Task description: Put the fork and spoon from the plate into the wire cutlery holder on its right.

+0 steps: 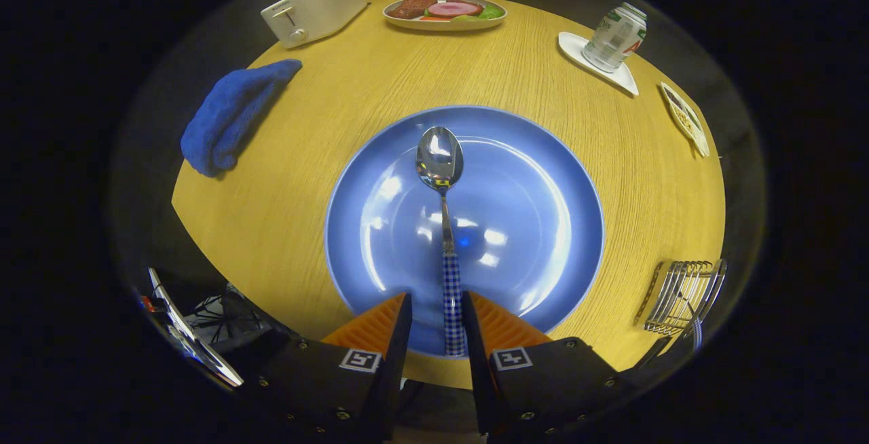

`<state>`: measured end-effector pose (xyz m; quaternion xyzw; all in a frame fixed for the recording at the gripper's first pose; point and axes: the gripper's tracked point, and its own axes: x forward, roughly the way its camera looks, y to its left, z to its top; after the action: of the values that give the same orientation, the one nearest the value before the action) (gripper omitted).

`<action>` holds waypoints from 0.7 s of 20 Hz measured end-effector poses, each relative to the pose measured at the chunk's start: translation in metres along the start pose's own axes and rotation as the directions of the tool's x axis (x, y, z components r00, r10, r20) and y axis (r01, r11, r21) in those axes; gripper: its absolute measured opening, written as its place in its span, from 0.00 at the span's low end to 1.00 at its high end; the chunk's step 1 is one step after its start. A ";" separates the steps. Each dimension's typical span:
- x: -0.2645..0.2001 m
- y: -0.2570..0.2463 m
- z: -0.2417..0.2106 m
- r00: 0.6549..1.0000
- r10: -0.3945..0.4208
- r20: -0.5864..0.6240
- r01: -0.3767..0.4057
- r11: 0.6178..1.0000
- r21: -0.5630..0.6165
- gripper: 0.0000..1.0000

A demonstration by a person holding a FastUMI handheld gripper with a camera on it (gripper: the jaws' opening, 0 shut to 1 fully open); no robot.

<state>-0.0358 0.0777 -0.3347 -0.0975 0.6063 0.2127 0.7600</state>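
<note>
Spoon [442, 213] handle is being straddled by the gripper [436, 318], fingers narrow, contact probably not made; long axis running straight ahead; holder [681, 297] lying right.

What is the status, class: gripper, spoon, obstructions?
Gripper open, fingers astride checked handle, not pressing. Shiny metal spoon with blue-checked handle on round blue plate. Wire cutlery holder right of plate; nothing between.

Bright overhead light, white glare patches on the glossy blue plate [543, 227] and spoon [440, 159] bowl, sharp centre, strong fisheye bending, dim soft edges.
</note>
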 end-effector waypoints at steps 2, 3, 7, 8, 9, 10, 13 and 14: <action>0.001 0.000 -0.004 1.000 0.002 -0.019 -0.003 1.000 -0.012 0.45; 0.002 -0.001 -0.007 0.999 0.004 -0.033 -0.004 1.000 -0.019 0.45; 0.006 -0.004 -0.004 1.000 0.009 -0.015 -0.009 1.000 -0.013 0.06; 0.006 -0.005 -0.004 1.000 0.005 -0.017 -0.006 1.000 -0.022 0.06; 0.008 -0.005 -0.006 1.000 0.002 -0.030 -0.003 0.999 -0.037 0.06; 0.006 -0.006 -0.005 0.999 0.004 -0.036 -0.006 0.999 -0.049 0.06; -0.002 -0.009 -0.001 1.000 -0.006 -0.029 0.003 0.995 -0.098 0.06; -0.007 -0.011 0.000 1.000 -0.014 -0.022 0.011 0.993 -0.116 0.06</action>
<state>-0.0321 0.0667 -0.3288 -0.1476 0.6011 0.2416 0.7474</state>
